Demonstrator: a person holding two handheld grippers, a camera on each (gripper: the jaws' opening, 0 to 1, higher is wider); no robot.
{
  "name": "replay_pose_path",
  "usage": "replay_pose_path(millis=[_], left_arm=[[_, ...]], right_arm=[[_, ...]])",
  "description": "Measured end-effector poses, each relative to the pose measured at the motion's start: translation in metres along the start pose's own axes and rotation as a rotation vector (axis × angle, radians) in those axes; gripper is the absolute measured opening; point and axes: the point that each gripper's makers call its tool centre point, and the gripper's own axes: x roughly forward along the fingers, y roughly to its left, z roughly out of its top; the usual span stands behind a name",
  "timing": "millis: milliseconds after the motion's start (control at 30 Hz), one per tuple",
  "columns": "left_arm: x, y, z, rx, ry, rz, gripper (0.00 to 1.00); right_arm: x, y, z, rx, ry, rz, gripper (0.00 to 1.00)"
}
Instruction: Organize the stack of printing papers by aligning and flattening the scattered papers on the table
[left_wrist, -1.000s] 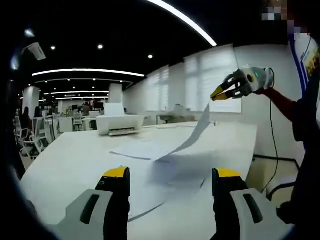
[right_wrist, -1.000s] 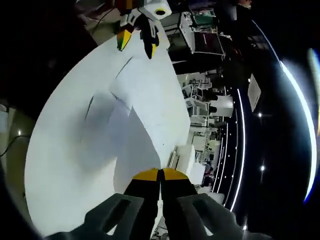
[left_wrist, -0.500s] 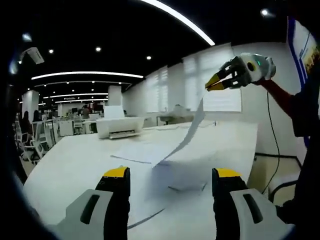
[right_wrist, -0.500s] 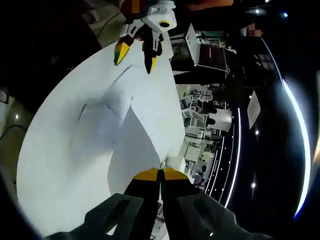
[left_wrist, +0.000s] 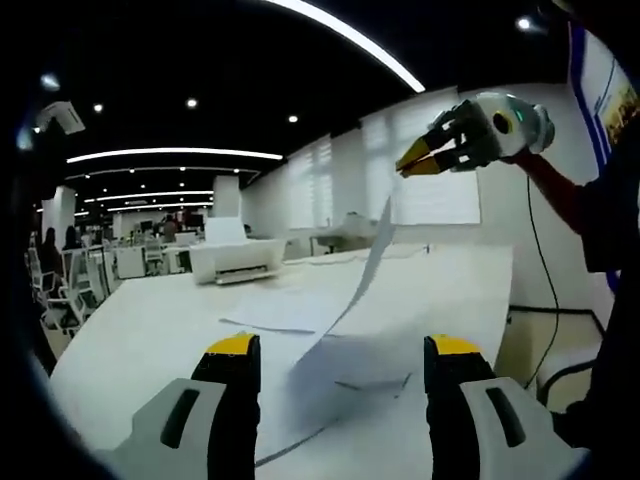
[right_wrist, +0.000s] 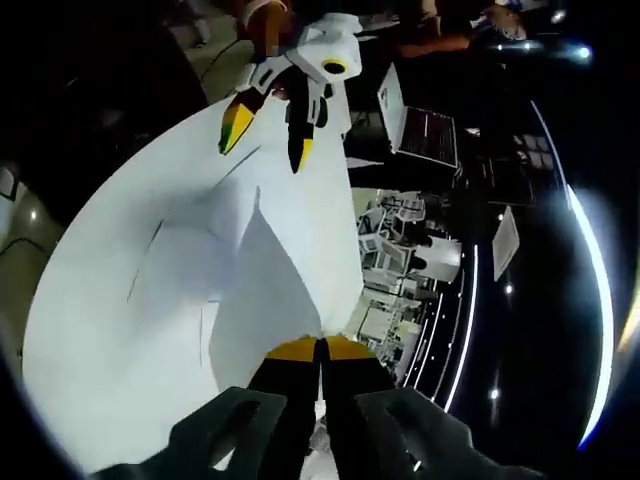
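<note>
R gripper (right_wrist: 318, 345) fingers pinch one sheet (left_wrist: 365, 270) by its edge, lifted off worktop (left_wrist: 150, 330) w/ other papers (left_wrist: 285, 310) flat below; L gripper (left_wrist: 340, 350) fingers spread, idle; sheet's light, floppy, creases easily—grip near corner.

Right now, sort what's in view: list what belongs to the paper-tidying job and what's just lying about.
Job:
lifted sheet, pinched by the right gripper
loose sheets on the table
left gripper, jaws apart, holding nothing

Lying about:
printer
laptop
</note>
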Motion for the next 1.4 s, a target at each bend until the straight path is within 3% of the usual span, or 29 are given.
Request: replay_pose_path(millis=[367, 1100, 1200, 1333, 1400], left_arm=[[0.009, -0.011, 0.006, 0.022, -0.007, -0.028, 0.69], [0.010, -0.007, 0.008, 0.049, -0.006, -0.025, 0.59], [0.010, -0.007, 0.007, 0.048, -0.004, -0.028, 0.55], [0.009, -0.010, 0.010, 0.064, -0.017, -0.044, 0.42], [0.009, -0.010, 0.010, 0.069, -0.017, -0.045, 0.42]], right_arm=[[-0.001, -0.009, 0.024, -0.064, -0.033, -0.002, 0.00], [-0.004, -0.019, 0.068, -0.149, -0.101, -0.007, 0.00], [-0.003, -0.019, 0.071, -0.155, -0.106, -0.004, 0.00], [-0.003, -0.020, 0.075, -0.165, -0.113, -0.006, 0.00], [-0.004, -0.021, 0.077, -0.167, -0.117, -0.007, 0.00]])
